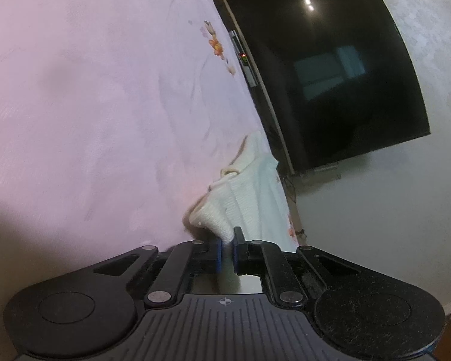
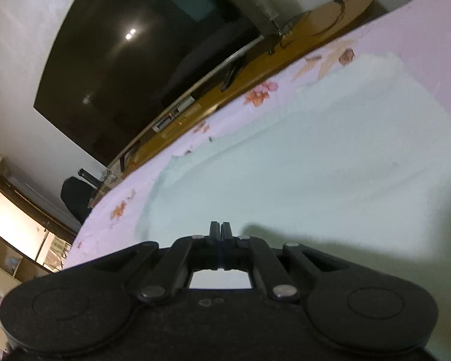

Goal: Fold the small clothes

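In the left wrist view, my left gripper [image 1: 227, 248] is shut on a corner of a white knitted garment [image 1: 249, 192]. The garment hangs in folds from the jaws over the pink bedsheet [image 1: 90, 105]. In the right wrist view, my right gripper [image 2: 221, 234] has its jaws pressed together, low over a pale white-green cloth [image 2: 300, 165] that lies spread flat on the pink flowered bedsheet [image 2: 120, 207]. Whether a fold of the cloth is pinched between the right fingertips is hidden.
A large dark TV [image 1: 330, 69] hangs on the white wall beyond the bed edge, also in the right wrist view [image 2: 135, 54]. A wooden TV bench [image 2: 255, 63] runs along the bed. A black chair [image 2: 75, 198] and shelves [image 2: 12, 240] stand at the left.
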`<state>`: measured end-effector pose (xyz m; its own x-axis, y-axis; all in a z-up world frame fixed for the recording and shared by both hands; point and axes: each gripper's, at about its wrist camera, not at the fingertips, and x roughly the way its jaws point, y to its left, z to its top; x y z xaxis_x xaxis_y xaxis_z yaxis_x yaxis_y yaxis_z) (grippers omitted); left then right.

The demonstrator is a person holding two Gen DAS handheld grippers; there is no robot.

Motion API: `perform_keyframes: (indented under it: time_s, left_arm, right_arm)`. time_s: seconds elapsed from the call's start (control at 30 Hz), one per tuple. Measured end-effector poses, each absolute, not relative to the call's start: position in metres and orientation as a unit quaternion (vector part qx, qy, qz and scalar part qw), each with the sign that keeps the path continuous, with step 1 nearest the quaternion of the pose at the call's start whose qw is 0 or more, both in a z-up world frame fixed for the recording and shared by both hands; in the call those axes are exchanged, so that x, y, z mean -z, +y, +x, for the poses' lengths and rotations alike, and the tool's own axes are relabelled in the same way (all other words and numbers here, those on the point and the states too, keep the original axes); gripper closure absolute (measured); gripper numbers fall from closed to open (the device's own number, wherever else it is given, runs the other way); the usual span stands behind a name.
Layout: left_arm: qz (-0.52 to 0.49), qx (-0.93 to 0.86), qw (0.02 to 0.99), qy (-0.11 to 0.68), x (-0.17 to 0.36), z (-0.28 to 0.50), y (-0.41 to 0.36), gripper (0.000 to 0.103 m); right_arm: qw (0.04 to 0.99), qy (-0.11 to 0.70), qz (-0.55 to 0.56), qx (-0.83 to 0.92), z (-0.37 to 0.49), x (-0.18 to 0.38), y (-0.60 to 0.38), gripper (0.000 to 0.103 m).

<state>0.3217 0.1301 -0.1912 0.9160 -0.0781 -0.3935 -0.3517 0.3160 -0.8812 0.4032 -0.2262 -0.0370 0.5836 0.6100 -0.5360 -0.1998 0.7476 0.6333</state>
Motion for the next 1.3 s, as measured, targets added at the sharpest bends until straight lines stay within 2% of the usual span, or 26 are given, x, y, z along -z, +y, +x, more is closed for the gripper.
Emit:
perform_keyframes:
  time_s: [0.2,0.47,0.6,0.73,1.0,1.1,1.2,1.3]
  left_arm:
    - [-0.564,-0.067,0.795,0.211,0.182,0.338,0.136,0.096]
    - [-0.514,-0.067,0.832,0.197,0.145,0.35,0.127,0.096]
    - [-0.52,-0.093,0.829,0.185,0.154,0.333,0.123,0.096]
    - [-0.527,-0.117,0.815,0.21,0.175,0.322,0.128,0.097]
    - [-0.518,-0.126,0.82,0.208,0.167,0.32,0.125,0.097]
    - [-0.489,-0.112,0.843,0.194,0.136,0.329,0.115,0.097]
    - [-0.382,-0.047,0.906,0.176,0.074,0.362,0.082,0.097]
    - [-0.256,0.079,0.933,0.242,0.024,0.417,0.018,0.097]
  right_arm:
    - [0.834,0.41,0.29,-0.226,0.42,0.061,-0.236,0.103]
    - [0.823,0.413,0.313,-0.233,0.416,0.066,-0.246,0.103]
    - [0.824,0.412,0.31,-0.234,0.418,0.065,-0.25,0.103]
    - [0.825,0.412,0.307,-0.235,0.418,0.065,-0.248,0.103]
    - [0.831,0.407,0.295,-0.24,0.418,0.064,-0.246,0.103]
    - [0.829,0.408,0.295,-0.243,0.419,0.063,-0.246,0.103]
    - [0.826,0.41,0.301,-0.242,0.42,0.063,-0.249,0.103]
    - [0.824,0.408,0.321,-0.226,0.415,0.062,-0.259,0.103]
